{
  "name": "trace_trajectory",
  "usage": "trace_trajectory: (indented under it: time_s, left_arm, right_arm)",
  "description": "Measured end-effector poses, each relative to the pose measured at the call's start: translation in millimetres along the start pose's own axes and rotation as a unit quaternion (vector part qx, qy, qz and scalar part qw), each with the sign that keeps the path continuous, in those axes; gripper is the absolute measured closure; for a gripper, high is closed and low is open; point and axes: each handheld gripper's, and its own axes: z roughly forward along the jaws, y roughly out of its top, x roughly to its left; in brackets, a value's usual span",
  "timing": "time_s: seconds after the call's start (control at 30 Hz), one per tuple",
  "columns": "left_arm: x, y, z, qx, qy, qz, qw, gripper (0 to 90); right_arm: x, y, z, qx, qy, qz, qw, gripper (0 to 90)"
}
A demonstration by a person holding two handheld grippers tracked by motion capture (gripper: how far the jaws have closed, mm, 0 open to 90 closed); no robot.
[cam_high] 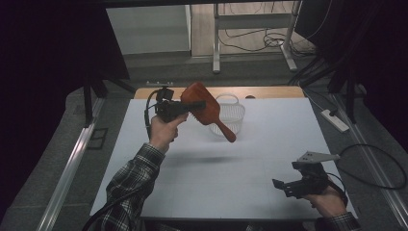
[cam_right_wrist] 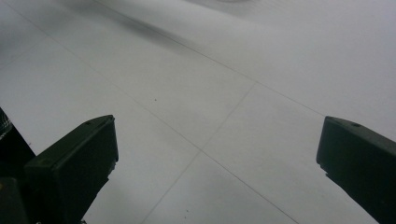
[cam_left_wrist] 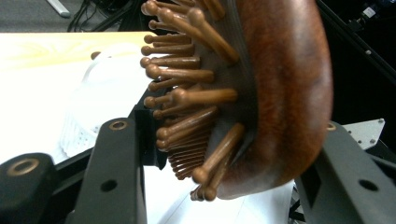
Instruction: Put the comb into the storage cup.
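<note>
Right gripper (cam_high: 288, 185) is low over the bench (cam_high: 250, 192) near its front right corner, held in the person's right hand (cam_high: 329, 202). Its two jaws stand wide apart, and between them there is only the white bench surface. Left gripper (cam_high: 195, 105) is raised above the back part of the bench, left of the middle, in the left hand (cam_high: 163, 132). Its jaws are clamped on the head of a wooden hairbrush (cam_high: 204, 109); the wooden pins (cam_left_wrist: 187, 98) face one jaw, and the handle slants down to the right. Just behind the brush, a white basket (cam_high: 232, 111) stands near the back edge.
</note>
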Motion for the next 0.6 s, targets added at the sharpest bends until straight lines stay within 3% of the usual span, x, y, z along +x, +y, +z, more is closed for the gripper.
trace_trajectory:
  time_s: [0.6]
  left_arm:
    - [2.0, 19.0, -0.3, -0.02, 0.019, -0.001, 0.9996, 51.0]
  right_arm:
    - [-10.2, -17.9, -17.3, 0.017, -0.032, 0.032, 0.9988, 0.0]
